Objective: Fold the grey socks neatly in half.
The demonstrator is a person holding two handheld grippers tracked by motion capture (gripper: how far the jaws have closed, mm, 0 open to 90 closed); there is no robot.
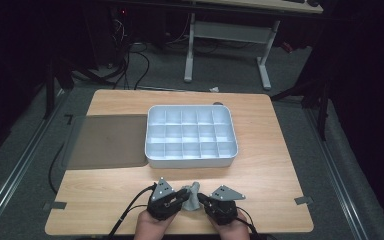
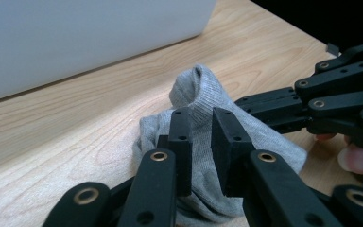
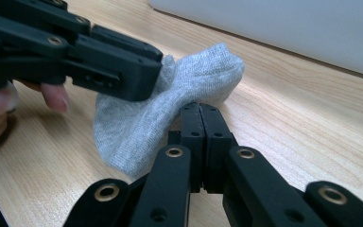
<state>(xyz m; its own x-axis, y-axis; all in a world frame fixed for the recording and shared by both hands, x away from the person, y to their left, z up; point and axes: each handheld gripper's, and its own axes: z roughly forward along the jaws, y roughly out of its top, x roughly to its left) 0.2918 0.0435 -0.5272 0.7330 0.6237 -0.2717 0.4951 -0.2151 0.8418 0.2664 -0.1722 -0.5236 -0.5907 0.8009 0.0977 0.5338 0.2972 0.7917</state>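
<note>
Jaws: left gripper [image 2: 201, 142] parted over grey sock [image 2: 203, 90] | right gripper [image 3: 201, 127] clenched on sock

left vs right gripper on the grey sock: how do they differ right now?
1. Jaws: the left gripper stands with a gap between its pads, grey sock visible through it; the right gripper has its pads pressed together.
2. Grip: the right gripper's tips sit at a fold of the sock and seem to pinch it; the left gripper's pads do not press on it.
Shared: both meet at the sock on the table, in front of the white tray.
</note>
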